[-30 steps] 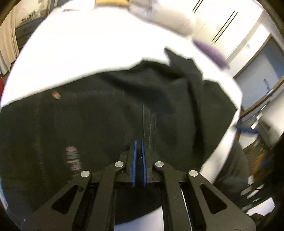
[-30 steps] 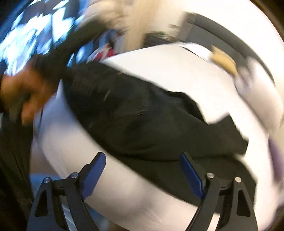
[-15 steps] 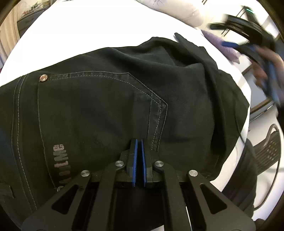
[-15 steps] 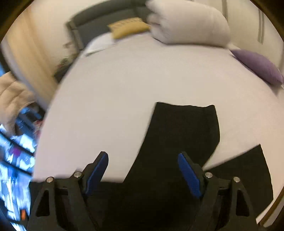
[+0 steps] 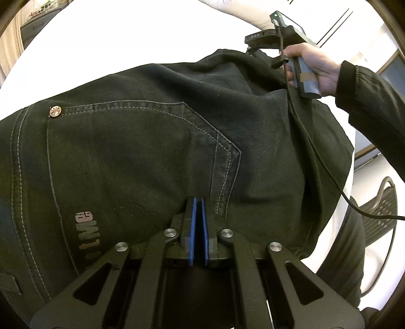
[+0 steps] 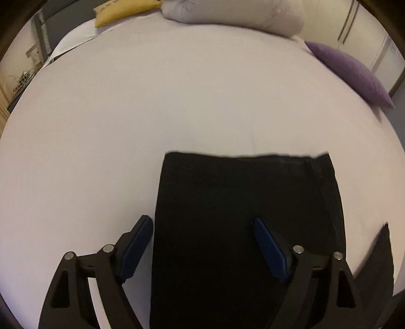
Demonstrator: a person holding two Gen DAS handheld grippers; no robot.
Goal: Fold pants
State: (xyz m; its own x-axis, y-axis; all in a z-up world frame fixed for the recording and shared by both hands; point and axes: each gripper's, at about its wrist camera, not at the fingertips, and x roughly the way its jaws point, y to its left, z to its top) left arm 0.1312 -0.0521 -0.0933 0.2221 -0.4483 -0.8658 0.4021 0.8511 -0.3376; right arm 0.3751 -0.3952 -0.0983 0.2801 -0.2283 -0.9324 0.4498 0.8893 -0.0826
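Note:
Black jeans (image 5: 152, 141) lie on a white bed; the left wrist view shows the seat with a stitched back pocket and a rivet. My left gripper (image 5: 197, 202) is shut, its blue pads together over the pocket corner, with no cloth seen between them. The right gripper (image 5: 276, 33), held in a hand, is over the far leg part. In the right wrist view my right gripper (image 6: 202, 227) is open, its fingers straddling the left edge of a black leg (image 6: 243, 215) whose hem lies flat on the sheet.
The white bed sheet (image 6: 177, 88) spreads ahead. A purple cushion (image 6: 354, 73), a grey duvet (image 6: 233, 12) and a yellow pillow (image 6: 121, 10) lie at the far end. A mesh chair (image 5: 379, 210) stands beside the bed.
The right gripper swung from the waist side over to the leg end and came down closer to the hem. The left gripper stayed shut over the pocket; the jeans settled flat.

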